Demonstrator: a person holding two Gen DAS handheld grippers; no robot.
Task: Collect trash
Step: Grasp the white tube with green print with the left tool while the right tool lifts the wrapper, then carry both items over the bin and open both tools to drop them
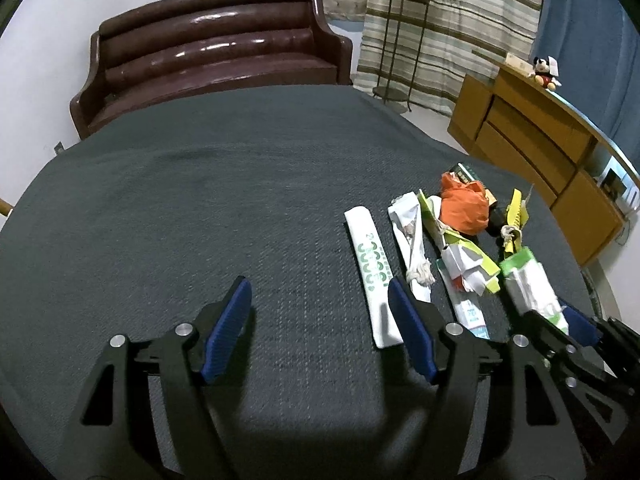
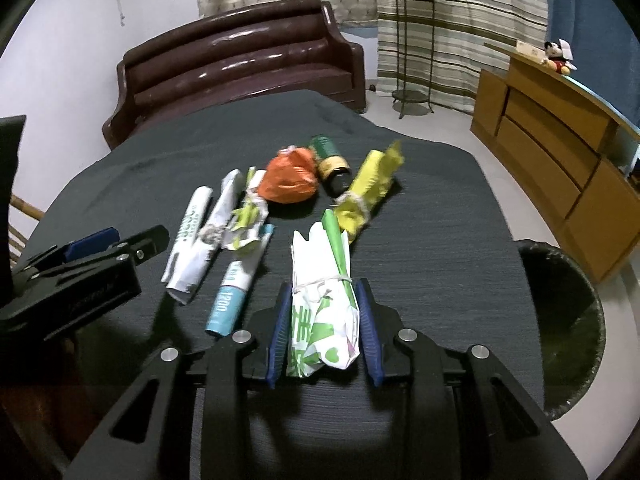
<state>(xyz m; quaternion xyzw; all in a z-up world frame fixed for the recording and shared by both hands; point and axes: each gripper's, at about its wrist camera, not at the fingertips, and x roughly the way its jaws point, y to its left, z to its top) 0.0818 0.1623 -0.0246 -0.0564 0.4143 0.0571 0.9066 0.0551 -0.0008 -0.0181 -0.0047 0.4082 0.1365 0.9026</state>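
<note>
Trash lies on a dark grey table (image 1: pixel 180 208). My right gripper (image 2: pixel 325 292) is shut on a white-and-green paper bundle (image 2: pixel 324 320) tied with string, low over the table; it also shows in the left wrist view (image 1: pixel 532 284). My left gripper (image 1: pixel 320 292) is open and empty, just left of a white-and-green wrapper (image 1: pixel 370 276). Beyond lie a white rolled paper (image 2: pixel 218 220), a teal tube (image 2: pixel 232 300), an orange bag (image 2: pixel 290 180), a dark green bottle (image 2: pixel 332 164) and a yellow bundle (image 2: pixel 366 192).
A black trash bin (image 2: pixel 560 320) stands right of the table. A brown leather sofa (image 1: pixel 212 60) is behind the table. A wooden cabinet (image 1: pixel 540 148) and a plant stand (image 1: pixel 400 40) are at the back right.
</note>
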